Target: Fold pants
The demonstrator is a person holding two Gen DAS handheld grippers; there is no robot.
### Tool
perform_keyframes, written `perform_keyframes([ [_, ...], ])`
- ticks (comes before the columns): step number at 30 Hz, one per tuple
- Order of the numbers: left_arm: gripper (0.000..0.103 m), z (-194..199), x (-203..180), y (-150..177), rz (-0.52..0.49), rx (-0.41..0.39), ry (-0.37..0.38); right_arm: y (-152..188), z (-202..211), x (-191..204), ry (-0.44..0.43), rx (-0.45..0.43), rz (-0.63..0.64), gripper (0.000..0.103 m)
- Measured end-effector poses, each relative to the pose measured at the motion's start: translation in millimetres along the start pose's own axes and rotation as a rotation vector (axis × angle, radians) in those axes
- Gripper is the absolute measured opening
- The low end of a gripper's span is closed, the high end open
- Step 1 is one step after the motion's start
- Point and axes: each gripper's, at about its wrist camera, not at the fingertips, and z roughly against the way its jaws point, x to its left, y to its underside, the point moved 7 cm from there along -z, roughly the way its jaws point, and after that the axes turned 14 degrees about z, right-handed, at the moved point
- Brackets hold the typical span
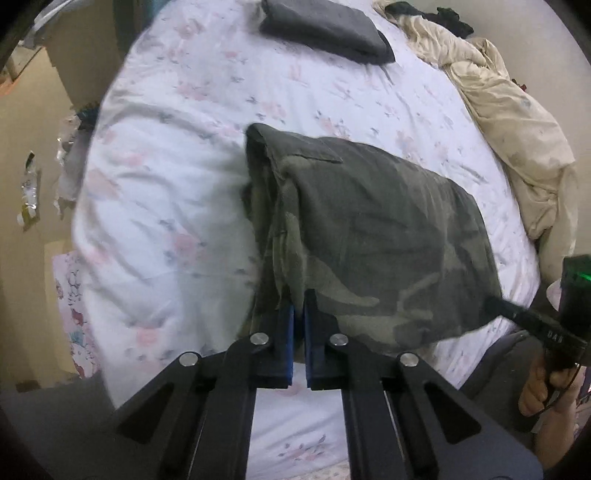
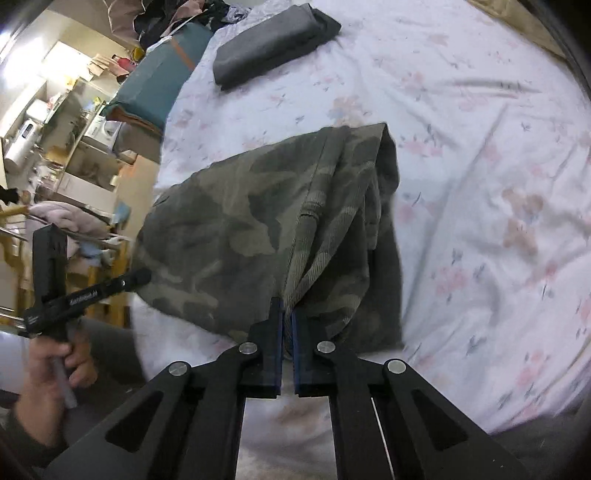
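Observation:
The camouflage pants (image 1: 373, 236) are folded into a thick bundle and held a little above the floral bed sheet (image 1: 177, 206). My left gripper (image 1: 299, 302) is shut on the bundle's near left edge. My right gripper (image 2: 287, 308) is shut on the bundle's near right edge; the pants (image 2: 236, 236) stretch to the left from it. Each gripper shows in the other's view, the right one (image 1: 495, 304) at the cloth's right corner and the left one (image 2: 142, 277) at its left corner. The fingertips are buried in cloth.
A folded dark grey garment (image 1: 328, 29) lies at the far side of the bed, also in the right wrist view (image 2: 273, 44). A crumpled cream blanket (image 1: 517, 122) lies along the bed's right side. A teal cushion (image 2: 159, 85) and cluttered shelves (image 2: 66, 122) stand beyond the left bed edge.

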Motion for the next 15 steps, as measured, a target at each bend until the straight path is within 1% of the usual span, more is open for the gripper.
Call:
perform_keyframes([
  [1,0.003,-7.4,7.3,3.0,0.019,0.038,-0.008,9.1,-5.9,-3.2,0.003,0.036,-0.027,0.003],
  [2,0.003,-20.7,11.1,8.4,0.028,0.093,-0.021,19.8,-18.5,-9.8,0.034,0.095,-0.043,0.003],
  [3,0.003,-33.7,12.5,14.2,0.023,0.132,-0.048,24.7,-27.9,-13.4,0.074,0.134,-0.047,0.003],
  [4,0.006,-46.6,13.5,16.9,-0.013,0.128,-0.112,28.7,-40.8,-19.9,0.133,0.183,-0.047,0.004],
  [5,0.007,-55.1,12.6,18.0,-0.055,0.113,-0.172,29.6,-48.4,-21.6,0.143,0.205,-0.049,0.006],
  [6,0.009,-57.1,11.0,16.5,-0.066,0.114,-0.187,29.5,-54.2,-22.8,0.155,0.224,-0.048,0.007],
  [7,0.017,-54.2,11.5,13.0,-0.054,0.107,-0.194,27.9,-54.0,-23.4,0.160,0.228,-0.047,0.013],
  [8,0.023,-47.9,14.0,9.3,-0.034,0.087,-0.200,25.9,-50.3,-24.5,0.161,0.223,-0.057,0.016],
  [9,0.029,-37.3,16.9,4.8,-0.012,0.046,-0.206,22.6,-42.3,-26.2,0.163,0.201,-0.072,0.017],
  [10,0.030,-19.8,18.6,-2.6,0.003,-0.034,-0.216,17.7,-30.5,-29.7,0.191,0.164,-0.072,0.017],
  [11,0.030,-7.7,16.5,-8.9,-0.001,-0.097,-0.215,11.8,-21.6,-32.2,0.230,0.129,-0.058,0.017],
  [12,0.030,1.1,12.9,-14.4,-0.007,-0.146,-0.209,1.6,-10.0,-32.7,0.277,0.078,-0.033,0.018],
  [13,0.029,12.5,3.8,-23.4,-0.025,-0.220,-0.193,-11.4,0.3,-29.8,0.295,0.015,-0.001,0.018],
  [14,0.028,17.9,-9.1,-31.5,-0.061,-0.267,-0.178,-25.2,5.1,-23.4,0.277,-0.032,0.028,0.018],
  [15,0.028,17.9,-19.0,-36.9,-0.088,-0.281,-0.170,-37.0,5.5,-16.9,0.253,-0.063,0.048,0.018],
])
